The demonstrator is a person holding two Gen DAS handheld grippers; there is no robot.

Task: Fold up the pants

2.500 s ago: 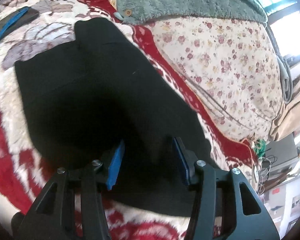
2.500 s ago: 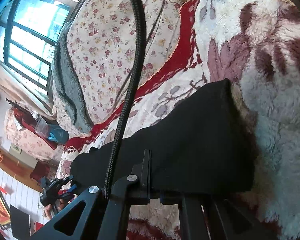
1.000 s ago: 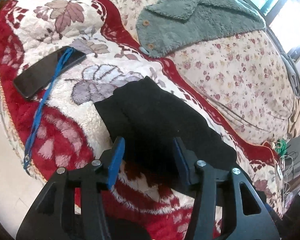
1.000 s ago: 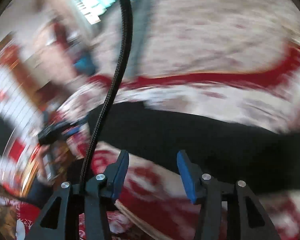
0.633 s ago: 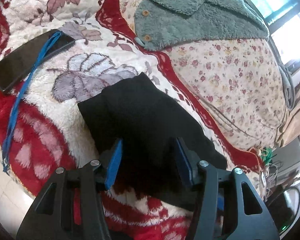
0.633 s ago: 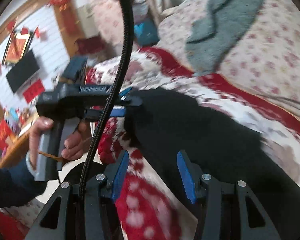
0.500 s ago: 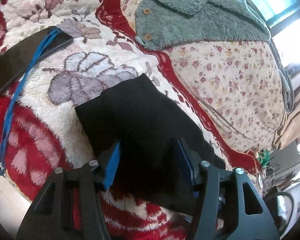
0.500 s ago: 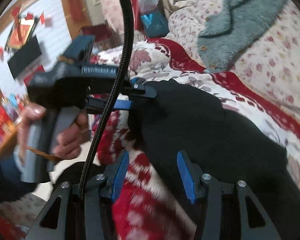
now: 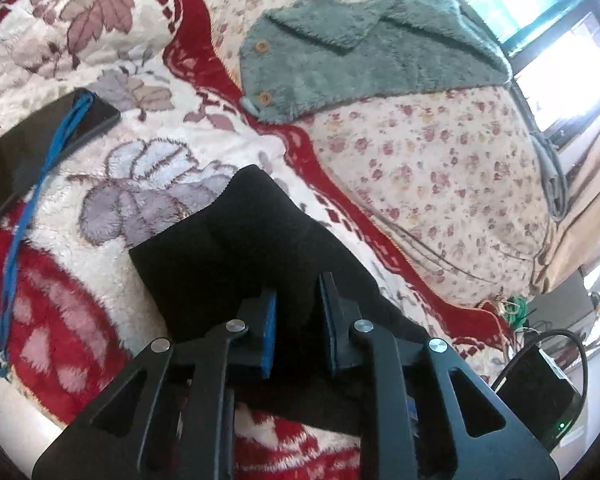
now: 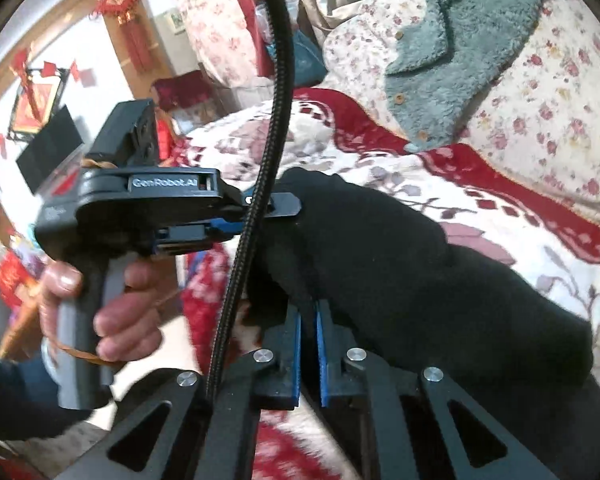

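Black pants (image 9: 240, 248) lie folded lengthwise on a red and white leaf-patterned blanket (image 9: 140, 152). My left gripper (image 9: 298, 292) sits over their near edge. Its jaws are closing, and a ridge of black cloth fills the narrow gap between the blue pads. The right wrist view shows the same pants (image 10: 400, 260) stretching to the right. There the left gripper (image 10: 284, 206) bites the pants' left end from the side. My right gripper (image 10: 308, 308) is shut, its pads pinching the near edge of the cloth close to that end.
A black phone (image 9: 40, 148) with a blue strap lies on the blanket at the left. A grey-green fleece garment (image 9: 360, 48) rests on a floral quilt (image 9: 440, 168) behind. A person's hand (image 10: 112, 312) holds the left gripper's handle. A braided black cable (image 10: 268, 140) crosses the right wrist view.
My right gripper swept along the pants to their left end and closed on the near edge. The left gripper barely moved, and its jaws narrowed onto the cloth.
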